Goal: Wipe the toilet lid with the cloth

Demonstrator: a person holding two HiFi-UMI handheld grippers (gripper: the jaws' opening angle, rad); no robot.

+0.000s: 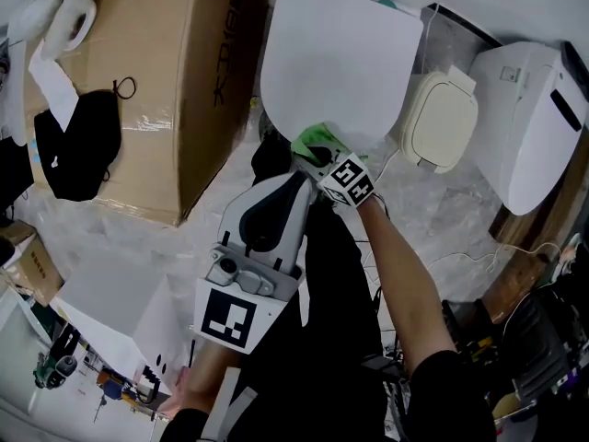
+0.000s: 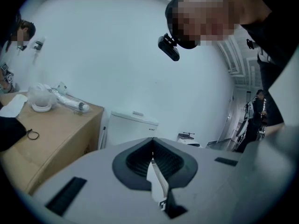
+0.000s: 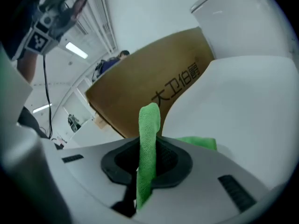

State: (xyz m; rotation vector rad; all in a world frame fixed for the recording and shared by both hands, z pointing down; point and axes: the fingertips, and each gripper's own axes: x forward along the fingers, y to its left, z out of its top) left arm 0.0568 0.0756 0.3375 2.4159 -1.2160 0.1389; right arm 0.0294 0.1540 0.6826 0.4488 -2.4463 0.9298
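The white toilet lid (image 1: 340, 63) is down, and it fills the right of the right gripper view (image 3: 243, 106). My right gripper (image 1: 317, 157) is at the lid's near edge, shut on a green cloth (image 1: 316, 140). In its own view a fold of the cloth (image 3: 148, 139) stands up between the jaws of the right gripper (image 3: 147, 150), and more cloth lies on the lid. My left gripper (image 1: 293, 184) hovers just below and left of the lid. Its jaws are shut with nothing between them (image 2: 152, 148), and it points at the wall and the tank (image 2: 133, 127).
A big cardboard box (image 1: 156, 81) stands close to the left of the toilet, with a black cloth item (image 1: 83, 145) on it. A cream seat part (image 1: 440, 118) and another white toilet (image 1: 534, 118) are at the right. Cables lie on the floor at the lower right.
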